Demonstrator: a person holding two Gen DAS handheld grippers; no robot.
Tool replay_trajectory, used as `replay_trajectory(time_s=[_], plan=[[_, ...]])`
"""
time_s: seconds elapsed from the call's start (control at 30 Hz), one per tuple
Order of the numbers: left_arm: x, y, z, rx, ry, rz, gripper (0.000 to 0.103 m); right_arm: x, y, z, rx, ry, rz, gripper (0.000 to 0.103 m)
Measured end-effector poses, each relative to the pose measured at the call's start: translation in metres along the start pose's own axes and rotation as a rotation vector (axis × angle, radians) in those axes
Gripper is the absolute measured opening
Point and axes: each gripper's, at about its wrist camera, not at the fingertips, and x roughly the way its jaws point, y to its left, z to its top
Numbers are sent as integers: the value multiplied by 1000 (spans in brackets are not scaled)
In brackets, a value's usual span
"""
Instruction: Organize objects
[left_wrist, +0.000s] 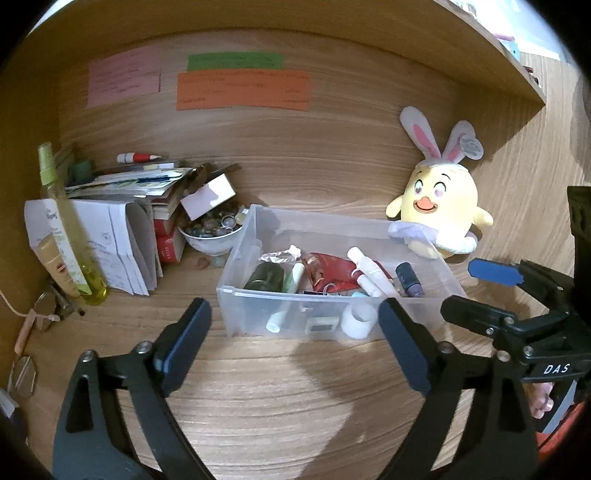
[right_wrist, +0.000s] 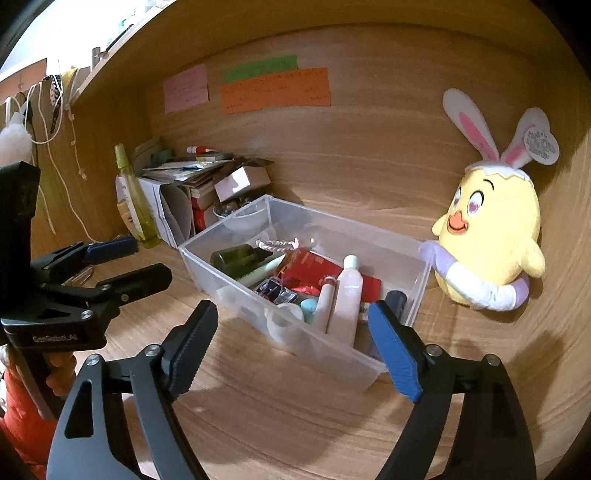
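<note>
At frame centre, a clear bin (left_wrist: 258, 236) of small items sits on the table (left_wrist: 277, 387); left gripper (left_wrist: 295, 332) and right gripper (right_wrist: 291, 339) gape empty before it.

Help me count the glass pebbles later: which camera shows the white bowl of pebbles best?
The left wrist view: the white bowl sits unobstructed left of the clear bin, its heap of pebbles visible from above. In the right wrist view the bowl lies behind the bin's far wall, seen mostly through plastic.
</note>
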Motion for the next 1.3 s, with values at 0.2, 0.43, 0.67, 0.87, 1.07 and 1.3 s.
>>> replay_trajectory(time_s=[0.2,0.43,0.67,0.87,1.07,1.3], plan=[[2,-1,-8,2,16,-1,95,2,-5,-7,26,19,9,82],[3,-3,-14,7,22,-3,95,0,-6,-10,34,19,9,82],[2,-2,-15,5,23,-5,95,-1,0,-10,19,15,-6,82],[3,-2,-15,4,26,-5,95,1,-1,-12,27,24,-6,82],[4,-2,-15,3,28,-6,95,2,-2,-13,29,28,-5,82],[3,-2,-16,1,29,-7,95,3,-2,-14,29,31,-2,82]])
